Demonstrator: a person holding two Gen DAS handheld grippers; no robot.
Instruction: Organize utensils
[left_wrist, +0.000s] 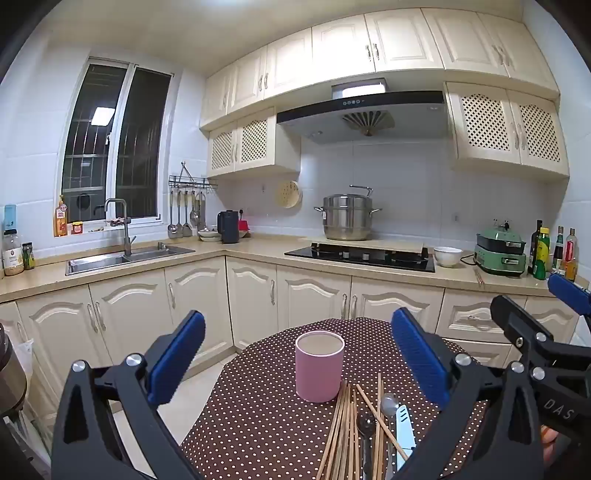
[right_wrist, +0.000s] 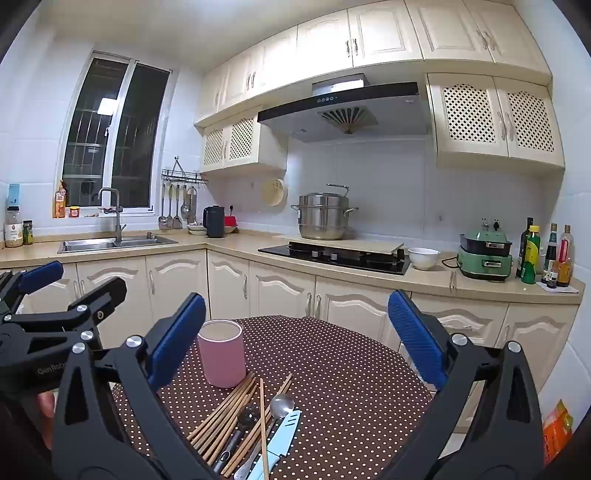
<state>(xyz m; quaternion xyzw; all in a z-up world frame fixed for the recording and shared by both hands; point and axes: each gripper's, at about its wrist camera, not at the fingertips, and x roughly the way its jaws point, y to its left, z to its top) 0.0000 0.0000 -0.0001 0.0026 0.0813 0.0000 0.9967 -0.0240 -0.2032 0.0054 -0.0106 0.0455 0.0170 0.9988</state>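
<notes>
Lying loose on dotted tablecloth (left_wrist: 266, 417), chopsticks (right_wrist: 225, 417), spoon (right_wrist: 281, 404) and pale blue knife (right_wrist: 282, 434) are seen heaped below both grippers, just nearer than upright pink cup (right_wrist: 221, 352). Left gripper (left_wrist: 295, 358) is held spread wide, gripping nothing, cup between its fingers. Right gripper (right_wrist: 295, 339) likewise spread, unladen, cup toward its left finger.

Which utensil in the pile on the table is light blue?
The knife, in a pale blue sheath at the right edge of the pile. The chopsticks are wood, the spoon is bare metal, and the dark utensil between them is black.
</notes>
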